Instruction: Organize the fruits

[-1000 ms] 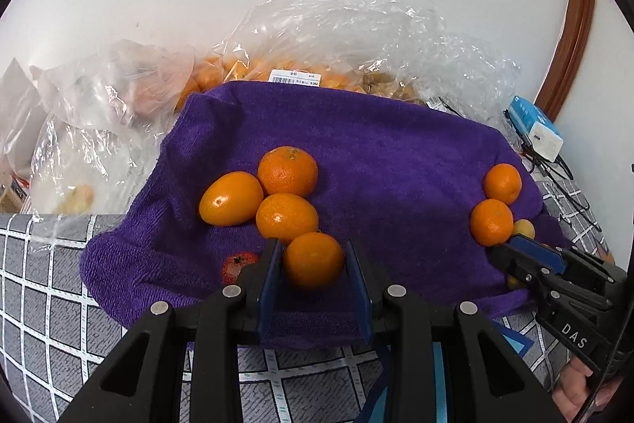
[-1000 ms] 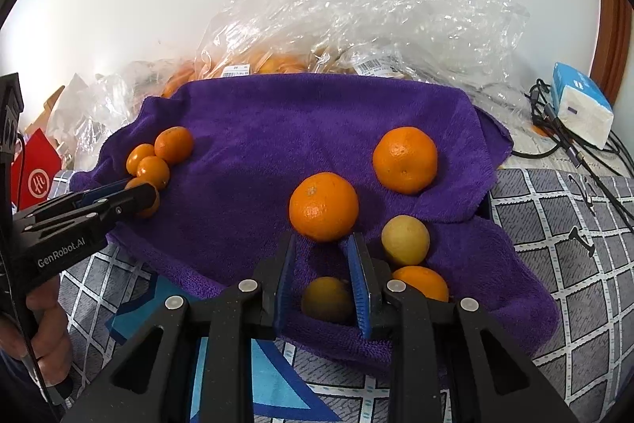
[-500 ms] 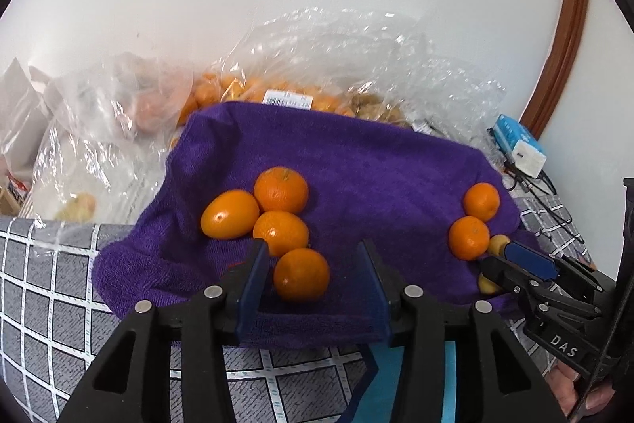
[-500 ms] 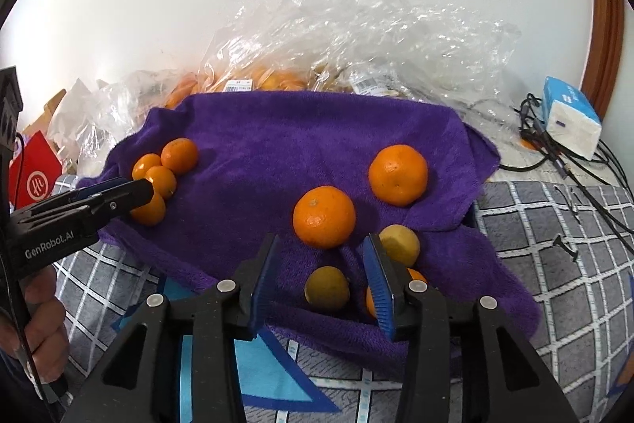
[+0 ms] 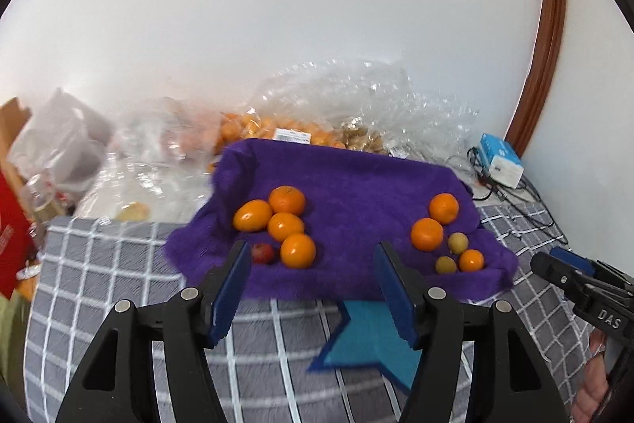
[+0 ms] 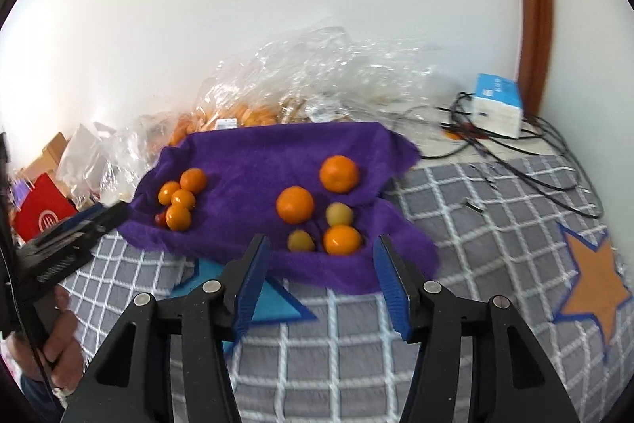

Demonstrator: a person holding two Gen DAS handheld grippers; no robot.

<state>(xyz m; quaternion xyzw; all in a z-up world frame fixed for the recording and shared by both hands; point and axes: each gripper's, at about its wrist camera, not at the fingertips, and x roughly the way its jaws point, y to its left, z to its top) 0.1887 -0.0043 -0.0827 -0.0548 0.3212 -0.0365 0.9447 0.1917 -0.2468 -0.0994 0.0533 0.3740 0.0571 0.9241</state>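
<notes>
A purple towel [image 5: 356,185] lies on the grey checked cloth and also shows in the right wrist view [image 6: 257,161]. On its left sit several oranges [image 5: 298,250] and a small red fruit [image 5: 263,253]. On its right sit two oranges [image 5: 426,234], a small orange [image 5: 471,260] and two yellow-green fruits [image 5: 445,264]. The same right group shows in the right wrist view [image 6: 342,240]. My left gripper [image 5: 313,288] is open and empty, pulled back from the towel's front edge. My right gripper [image 6: 321,280] is open and empty, also short of the towel.
Clear plastic bags [image 5: 356,106] with more fruit lie behind the towel by the wall. A blue-white box [image 6: 497,104] and cables [image 6: 515,153] lie at the back right. A red bag [image 6: 43,217] stands at the left. Felt stars [image 6: 590,288] lie on the cloth.
Both grippers let go of their fruit, opened wide and drew back and up from the towel. The orange and the yellow-green fruit stay on the towel.
</notes>
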